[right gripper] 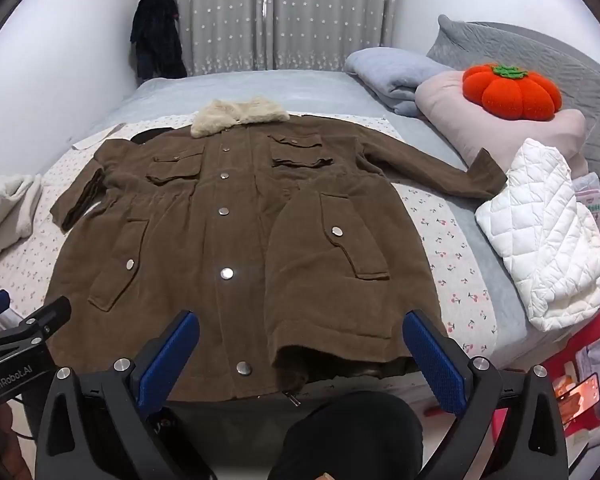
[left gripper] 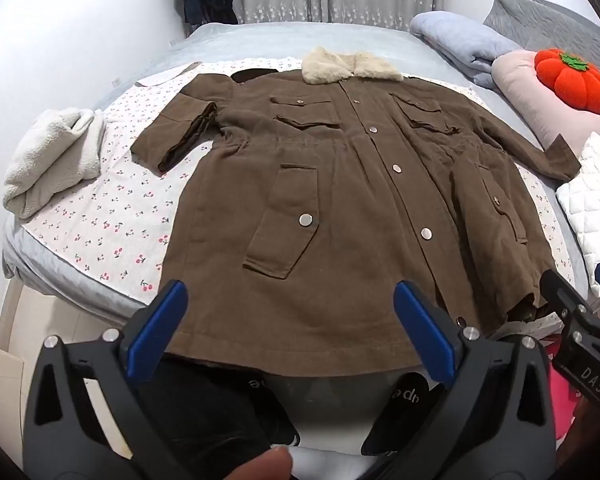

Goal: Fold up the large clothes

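A large brown coat (left gripper: 340, 208) with a cream fur collar (left gripper: 350, 66) lies face up and buttoned on the bed, hem toward me. Its left sleeve (left gripper: 180, 136) is bent inward; its right sleeve (left gripper: 540, 148) stretches out toward the pillows. The coat also shows in the right wrist view (right gripper: 228, 240). My left gripper (left gripper: 290, 328) is open and empty above the hem's left part. My right gripper (right gripper: 300, 356) is open and empty above the hem's right part, where the edge is rumpled.
A cherry-print sheet (left gripper: 112, 216) lies under the coat on the grey bed (left gripper: 284, 40). A folded cream fleece (left gripper: 52, 160) lies left. A white quilted garment (right gripper: 540, 236), pink pillow (right gripper: 480, 120), orange pumpkin cushion (right gripper: 512, 90) and blue blanket (right gripper: 392, 68) lie right.
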### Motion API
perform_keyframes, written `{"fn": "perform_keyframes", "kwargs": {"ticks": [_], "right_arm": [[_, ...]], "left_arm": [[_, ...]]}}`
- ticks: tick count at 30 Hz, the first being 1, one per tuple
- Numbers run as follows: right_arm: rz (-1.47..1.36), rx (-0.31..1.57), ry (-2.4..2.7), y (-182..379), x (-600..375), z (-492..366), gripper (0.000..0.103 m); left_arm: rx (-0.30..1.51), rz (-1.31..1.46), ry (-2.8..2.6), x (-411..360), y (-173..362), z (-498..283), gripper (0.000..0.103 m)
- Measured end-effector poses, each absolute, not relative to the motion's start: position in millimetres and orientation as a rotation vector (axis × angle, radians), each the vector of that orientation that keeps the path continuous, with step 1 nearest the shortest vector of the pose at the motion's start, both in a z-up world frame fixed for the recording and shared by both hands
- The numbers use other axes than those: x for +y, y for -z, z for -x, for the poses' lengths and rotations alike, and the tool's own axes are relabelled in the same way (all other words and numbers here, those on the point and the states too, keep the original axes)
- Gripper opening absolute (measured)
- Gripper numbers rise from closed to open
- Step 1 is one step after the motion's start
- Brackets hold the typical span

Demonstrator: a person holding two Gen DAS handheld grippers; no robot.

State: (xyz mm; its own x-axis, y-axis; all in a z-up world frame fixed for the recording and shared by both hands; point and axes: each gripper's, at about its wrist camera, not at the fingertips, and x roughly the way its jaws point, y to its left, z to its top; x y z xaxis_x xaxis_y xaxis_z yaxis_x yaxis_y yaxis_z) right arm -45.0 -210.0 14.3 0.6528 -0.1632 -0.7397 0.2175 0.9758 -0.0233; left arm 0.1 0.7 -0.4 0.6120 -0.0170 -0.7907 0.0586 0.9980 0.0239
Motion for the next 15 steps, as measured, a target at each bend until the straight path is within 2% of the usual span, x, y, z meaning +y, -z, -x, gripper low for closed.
{"fn": "perform_keyframes", "kwargs": {"ticks": [15], "right_arm": [[-0.048,0.857,0.219,-11,-202,43,0.103]], "left_arm": [[0.915,-0.064,0.034,-2,-4,2,0.102]]}}
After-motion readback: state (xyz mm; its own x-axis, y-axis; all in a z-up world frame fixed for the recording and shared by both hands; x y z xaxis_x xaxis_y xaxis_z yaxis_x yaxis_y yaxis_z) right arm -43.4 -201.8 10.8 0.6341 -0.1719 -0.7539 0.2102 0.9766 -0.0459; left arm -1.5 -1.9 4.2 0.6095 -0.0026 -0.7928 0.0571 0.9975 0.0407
